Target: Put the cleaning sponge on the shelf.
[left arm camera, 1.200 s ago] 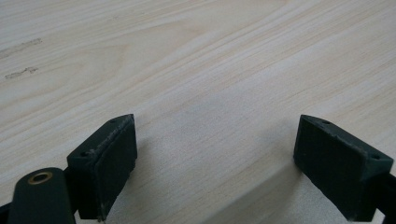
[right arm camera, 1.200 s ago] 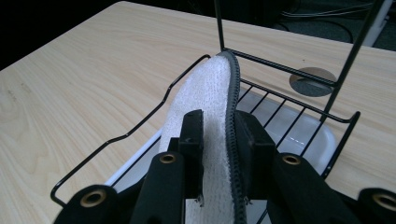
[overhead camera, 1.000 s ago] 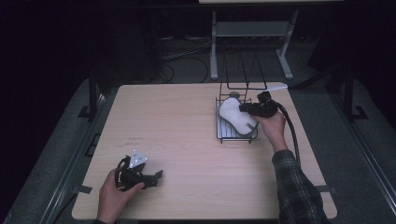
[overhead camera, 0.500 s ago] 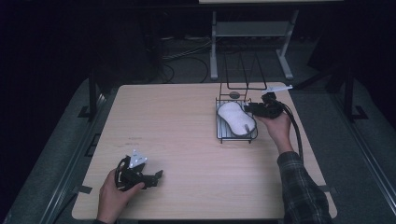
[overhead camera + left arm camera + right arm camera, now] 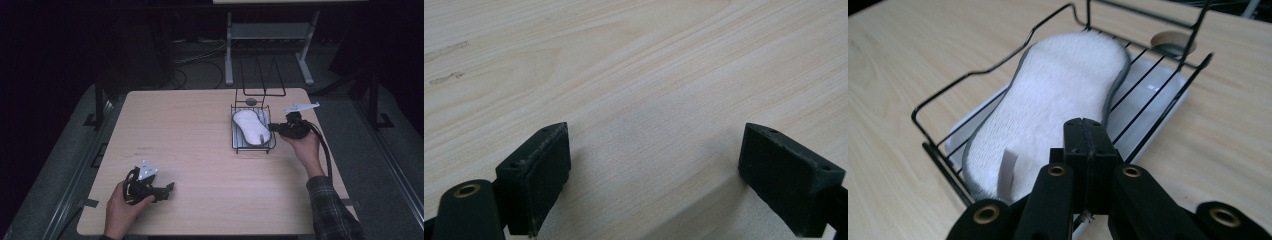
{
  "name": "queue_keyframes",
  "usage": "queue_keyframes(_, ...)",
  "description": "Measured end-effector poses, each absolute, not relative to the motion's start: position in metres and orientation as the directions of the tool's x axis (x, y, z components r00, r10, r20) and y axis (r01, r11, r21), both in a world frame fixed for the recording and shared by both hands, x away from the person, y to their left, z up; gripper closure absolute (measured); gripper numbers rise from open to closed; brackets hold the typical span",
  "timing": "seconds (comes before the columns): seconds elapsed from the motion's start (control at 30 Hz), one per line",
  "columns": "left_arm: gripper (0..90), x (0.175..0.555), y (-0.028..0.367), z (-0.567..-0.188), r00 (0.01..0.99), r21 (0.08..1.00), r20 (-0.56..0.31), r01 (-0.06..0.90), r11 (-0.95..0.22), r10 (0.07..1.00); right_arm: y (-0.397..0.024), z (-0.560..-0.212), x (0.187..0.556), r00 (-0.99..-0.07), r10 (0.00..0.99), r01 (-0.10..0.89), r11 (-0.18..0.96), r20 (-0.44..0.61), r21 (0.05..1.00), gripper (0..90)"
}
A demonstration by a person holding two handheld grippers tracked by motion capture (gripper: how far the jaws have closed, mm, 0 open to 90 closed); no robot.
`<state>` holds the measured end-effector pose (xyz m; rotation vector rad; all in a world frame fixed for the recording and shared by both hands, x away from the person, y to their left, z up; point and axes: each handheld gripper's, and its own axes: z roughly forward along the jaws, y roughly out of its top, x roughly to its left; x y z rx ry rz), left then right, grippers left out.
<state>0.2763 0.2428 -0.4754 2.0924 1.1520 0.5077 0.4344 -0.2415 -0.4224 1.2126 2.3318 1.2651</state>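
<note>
White peanut-shaped sponge (image 5: 1058,100), grey edge, white tag.

The left gripper (image 5: 167,188) is held low at the near left in the left hand (image 5: 122,205), its jaws spread wide apart with nothing between the fingers (image 5: 536,175). The right gripper (image 5: 272,128) is held farther out on the right in the right hand (image 5: 302,147), the plaid-sleeved forearm (image 5: 330,210) reaching in from below. Its jaws have just been closing and are pressed together, the fingers (image 5: 1087,150) meeting with nothing clamped between them.
</note>
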Motion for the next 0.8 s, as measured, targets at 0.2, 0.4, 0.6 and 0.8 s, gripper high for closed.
queue_keyframes(0.2, 12.6, 0.276, 0.243, -0.475, 0.531, 0.725, 0.011, 0.58, -0.372, 0.847, -0.233, -0.433, 0.43, -0.655, 0.738, 0.568, 0.34, 0.161, 0.75, 89.5)
queue_keyframes(0.4, 12.6, 0.276, 0.243, -0.475, 0.531, 0.725, 0.011, 0.58, -0.372, 0.847, -0.226, -0.435, 0.424, -0.679, 0.714, 0.559, 0.35, 0.171, 0.752, 89.6)
queue_keyframes(0.6, 12.6, 0.276, 0.243, -0.475, 0.531, 0.725, 0.011, 0.579, -0.372, 0.847, -0.224, -0.434, 0.424, -0.679, 0.715, 0.556, 0.355, 0.165, 0.752, 89.5)
queue_keyframes(0.8, 12.6, 0.276, 0.243, -0.475, 0.531, 0.725, 0.011, 0.58, -0.372, 0.847, -0.228, -0.43, 0.422, -0.677, 0.716, 0.55, 0.342, 0.168, 0.762, 89.5)
